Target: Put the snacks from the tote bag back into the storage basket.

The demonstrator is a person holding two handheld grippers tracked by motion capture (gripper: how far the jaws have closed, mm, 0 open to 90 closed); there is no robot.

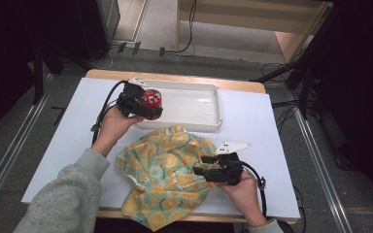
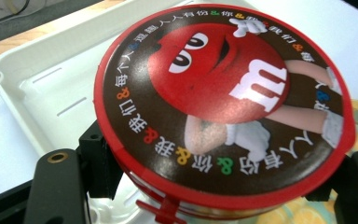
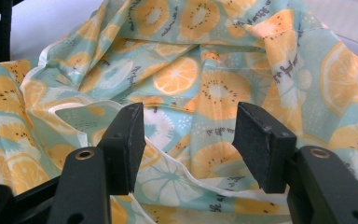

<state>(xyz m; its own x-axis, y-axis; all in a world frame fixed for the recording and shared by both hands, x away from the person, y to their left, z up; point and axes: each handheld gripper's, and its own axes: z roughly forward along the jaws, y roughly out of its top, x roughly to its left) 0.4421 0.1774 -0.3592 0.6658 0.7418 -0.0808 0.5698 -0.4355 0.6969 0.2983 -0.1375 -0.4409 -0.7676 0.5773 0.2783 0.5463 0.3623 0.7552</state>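
Observation:
My left gripper [image 1: 145, 104] is shut on a round red candy tin [image 1: 151, 100], held at the left end of the white tray [image 1: 201, 104]. In the left gripper view the tin [image 2: 223, 102] shows its lid with a red cartoon candy face, clamped between the black jaws, over the tray [image 2: 42, 70]. A crumpled cloth bag [image 1: 167, 174] printed with orange slices on pale green lies in front of the tray. My right gripper [image 1: 205, 170] is open at the bag's right edge. In the right gripper view its fingers [image 3: 123, 140] stand apart with the bag's fabric [image 3: 200, 79] just beyond them.
A white sheet [image 1: 73, 126] covers the wooden table, whose edge [image 1: 175, 77] runs behind the tray. Cables and a metal floor rail [image 1: 320, 165] lie around the table. The tray's inside right of the tin holds nothing.

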